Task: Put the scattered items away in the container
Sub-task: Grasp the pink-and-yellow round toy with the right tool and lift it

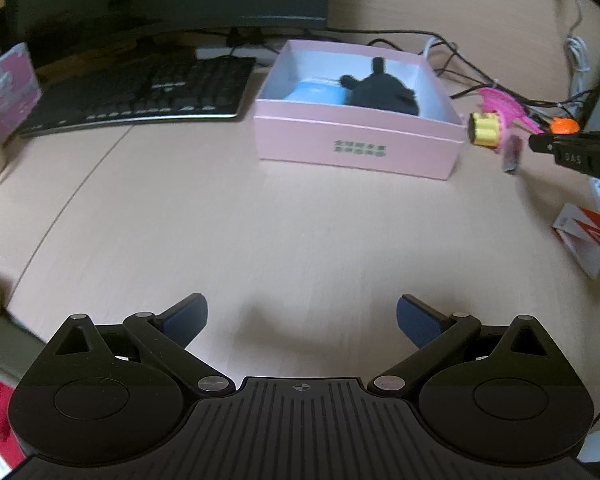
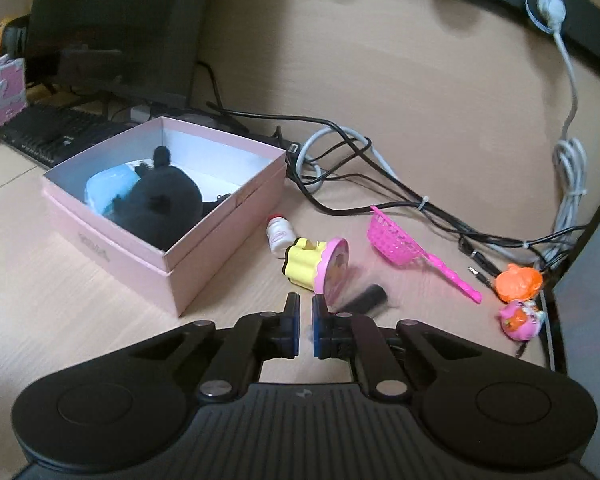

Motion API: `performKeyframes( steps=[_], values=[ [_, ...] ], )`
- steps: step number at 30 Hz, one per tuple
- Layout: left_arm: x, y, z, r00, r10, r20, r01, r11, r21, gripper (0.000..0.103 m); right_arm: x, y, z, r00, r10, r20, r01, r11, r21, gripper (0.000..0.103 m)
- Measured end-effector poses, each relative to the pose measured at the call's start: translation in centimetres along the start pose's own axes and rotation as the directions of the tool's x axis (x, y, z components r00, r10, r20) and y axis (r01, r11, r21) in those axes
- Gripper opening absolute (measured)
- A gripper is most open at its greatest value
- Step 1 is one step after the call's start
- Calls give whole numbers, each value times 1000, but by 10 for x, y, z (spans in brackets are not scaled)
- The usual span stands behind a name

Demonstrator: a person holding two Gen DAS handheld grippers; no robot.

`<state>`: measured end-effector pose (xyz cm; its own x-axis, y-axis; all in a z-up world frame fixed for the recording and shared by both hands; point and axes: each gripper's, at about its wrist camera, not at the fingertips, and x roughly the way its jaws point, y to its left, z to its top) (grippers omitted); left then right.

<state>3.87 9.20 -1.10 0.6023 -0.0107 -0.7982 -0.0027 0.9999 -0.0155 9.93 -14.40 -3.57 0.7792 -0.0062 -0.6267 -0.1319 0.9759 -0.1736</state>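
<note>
The pink box [image 2: 204,280] is the landmark: an open card container, light and easily shoved, already holding a black plush toy [image 2: 160,204] and a pale blue tub [image 2: 108,184] with room left at its far side.

Right of the box lies the scatter. Largest is the pink scoop net [image 2: 404,244], likely stiff, thin plastic; its long handle looks the easiest hold, though it lies close to the tangled cables [image 2: 380,196] behind, which could snag. Nearer the box sits the yellow and pink toy [image 2: 312,264], tipped on its side, probably hollow and light; the ribbed yellow body should grip better than the smooth pink disc. Touching its far side is a small white bottle [image 2: 278,236], round and apt to roll. Just in front, a blurred dark cylinder [image 2: 366,300] rests on the desk, small and possibly slippery. Farthest from the box are an orange figure [image 2: 518,282] and a pink figure [image 2: 520,318], lumpy and small.

The right gripper [image 2: 306,312] hangs near the dark cylinder with its jaws drawn together on nothing. The left gripper [image 1: 302,316] is spread wide and empty over bare desk [image 1: 260,220] in front of the box.
</note>
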Motion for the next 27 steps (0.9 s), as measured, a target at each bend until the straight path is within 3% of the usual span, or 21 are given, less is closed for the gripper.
performKeyframes(
  steps=[3, 5, 7, 11, 16, 19, 22, 23, 24, 27],
  values=[
    [-2, -3, 2, 1000, -16, 12, 16, 1000, 5, 103, 2, -3, 1, 1000, -25, 10, 24, 999, 24, 14],
    [-5, -4, 3, 999, -24, 26, 24, 1000, 4, 103, 7, -6, 2, 999, -40, 17, 39, 998, 40, 33],
    [-9, -5, 3, 999, -34, 41, 34, 999, 5, 103, 14, -8, 6, 999, -43, 32, 42, 999, 34, 43],
    [-11, -3, 0, 999, -18, 40, 18, 1000, -5, 103, 43, -6, 16, 997, -73, 18, 74, 996, -40, 48],
    [-7, 11, -9, 999, 34, -13, -35, 997, -72, 103, 89, -26, 31, 998, 22, -51, -14, 987, 163, 60],
    [-7, 17, -13, 999, 44, -29, -46, 996, -81, 103, 101, -29, 33, 997, 43, -68, -27, 977, 212, 48],
    [-7, 19, -14, 999, 26, -28, -29, 996, -86, 103, 87, -27, 29, 997, 32, -66, -19, 982, 187, 44],
    [-7, 20, -14, 1000, 17, -26, -19, 996, -85, 103, 77, -27, 28, 997, 34, -65, -22, 984, 176, 13],
    [-6, 20, -14, 1000, 6, -23, -8, 997, -82, 103, 66, -25, 26, 997, 36, -71, -24, 987, 156, 8],
    [-2, 18, -14, 1000, -24, -18, 23, 998, -62, 103, 21, -11, 17, 996, 67, -66, -64, 997, 42, 7]
  ],
)
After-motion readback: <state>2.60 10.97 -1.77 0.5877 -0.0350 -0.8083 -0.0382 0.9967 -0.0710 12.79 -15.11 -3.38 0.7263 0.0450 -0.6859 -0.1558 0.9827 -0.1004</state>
